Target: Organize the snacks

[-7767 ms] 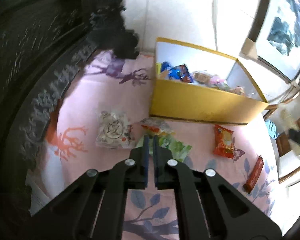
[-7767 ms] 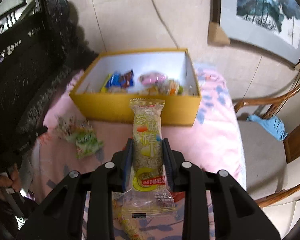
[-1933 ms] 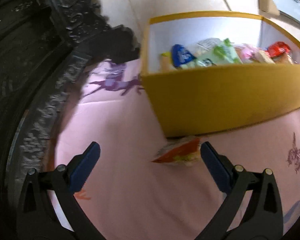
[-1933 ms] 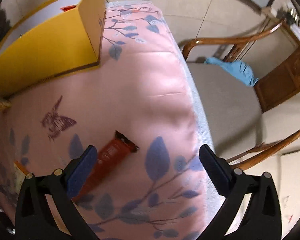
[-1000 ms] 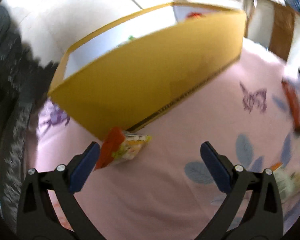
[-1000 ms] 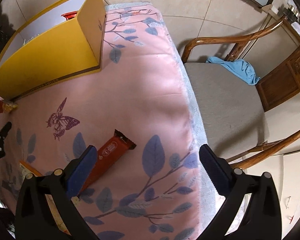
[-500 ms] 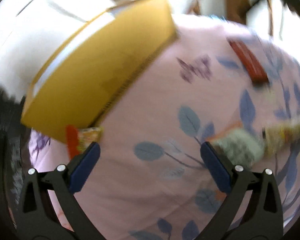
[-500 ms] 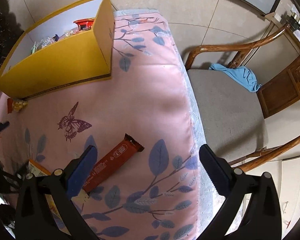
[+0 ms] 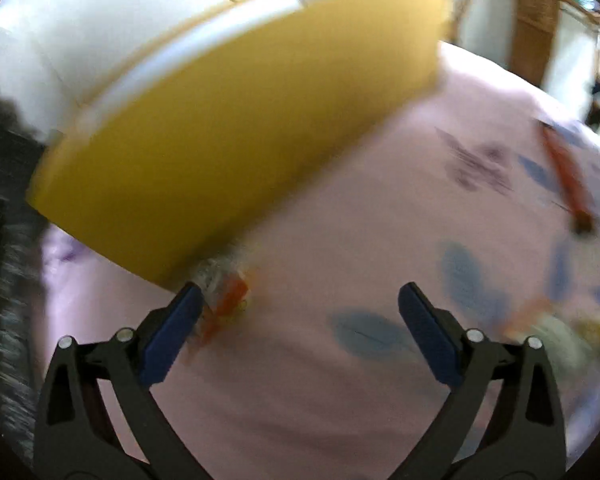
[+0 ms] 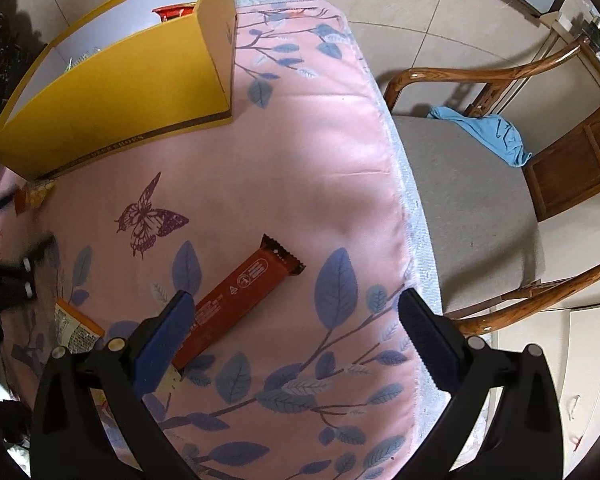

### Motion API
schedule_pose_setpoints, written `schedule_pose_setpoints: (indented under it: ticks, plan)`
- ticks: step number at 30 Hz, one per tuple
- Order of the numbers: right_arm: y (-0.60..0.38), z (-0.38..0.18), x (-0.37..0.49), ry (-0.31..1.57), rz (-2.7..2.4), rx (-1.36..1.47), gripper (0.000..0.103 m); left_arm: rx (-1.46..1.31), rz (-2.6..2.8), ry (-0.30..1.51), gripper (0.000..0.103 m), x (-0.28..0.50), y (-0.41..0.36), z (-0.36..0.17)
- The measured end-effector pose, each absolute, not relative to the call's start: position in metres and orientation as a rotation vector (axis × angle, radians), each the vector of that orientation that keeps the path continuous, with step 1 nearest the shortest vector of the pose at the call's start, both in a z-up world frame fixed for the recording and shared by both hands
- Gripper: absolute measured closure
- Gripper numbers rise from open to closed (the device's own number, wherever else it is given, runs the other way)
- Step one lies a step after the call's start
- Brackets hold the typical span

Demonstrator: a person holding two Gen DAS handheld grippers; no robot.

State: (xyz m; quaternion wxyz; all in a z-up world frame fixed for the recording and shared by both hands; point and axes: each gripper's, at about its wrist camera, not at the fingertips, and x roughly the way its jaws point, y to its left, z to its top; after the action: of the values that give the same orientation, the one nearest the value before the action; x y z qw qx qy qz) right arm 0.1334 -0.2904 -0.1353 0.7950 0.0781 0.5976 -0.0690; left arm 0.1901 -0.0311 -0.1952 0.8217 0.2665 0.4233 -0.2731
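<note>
A yellow box (image 10: 112, 92) with snacks inside stands at the back left of the pink tablecloth; it also fills the blurred left wrist view (image 9: 228, 148). My left gripper (image 9: 298, 332) is open and empty, with a small orange snack packet (image 9: 224, 300) just beyond its left finger at the box's corner. My right gripper (image 10: 296, 336) is open and empty above a red-brown snack bar (image 10: 236, 300), which lies under its left finger. The same bar shows far right in the left wrist view (image 9: 568, 180).
An orange-edged packet (image 10: 76, 328) lies at the left near the left gripper's dark fingers (image 10: 28, 264). The small orange packet (image 10: 32, 196) lies by the box's corner. A wooden chair (image 10: 480, 176) with a blue cloth (image 10: 488, 132) stands beyond the table's right edge.
The left gripper has swung back toward the box's corner, bringing the small orange packet close to its left finger. The right gripper has dropped closer over the red-brown bar. Both stayed open.
</note>
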Motion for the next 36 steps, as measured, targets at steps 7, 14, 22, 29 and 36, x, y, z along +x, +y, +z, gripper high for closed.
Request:
schedule_pose_setpoints:
  ticks: [7,14,22,29,36]
  plan:
    - [-0.300,-0.132,0.126,1.279,-0.174,0.155,0.001,0.619,-0.634,0.929,0.006,0.115,-0.030,-0.184]
    - [-0.289,-0.151,0.117,1.298,-0.160,0.243,0.001,0.320,-0.142,1.009,0.005,0.185,0.007,-0.158]
    - [-0.273,-0.164,0.112,1.317,-0.138,0.278,0.001,0.316,-0.070,1.018,0.005,0.220,-0.009,-0.176]
    - [-0.276,-0.163,0.110,1.313,-0.152,0.269,0.001,0.253,-0.262,1.036,0.013,0.245,-0.011,-0.211]
    - [-0.270,-0.163,0.111,1.287,-0.139,0.280,0.001,0.162,-0.243,1.081,0.076,0.243,0.001,-0.207]
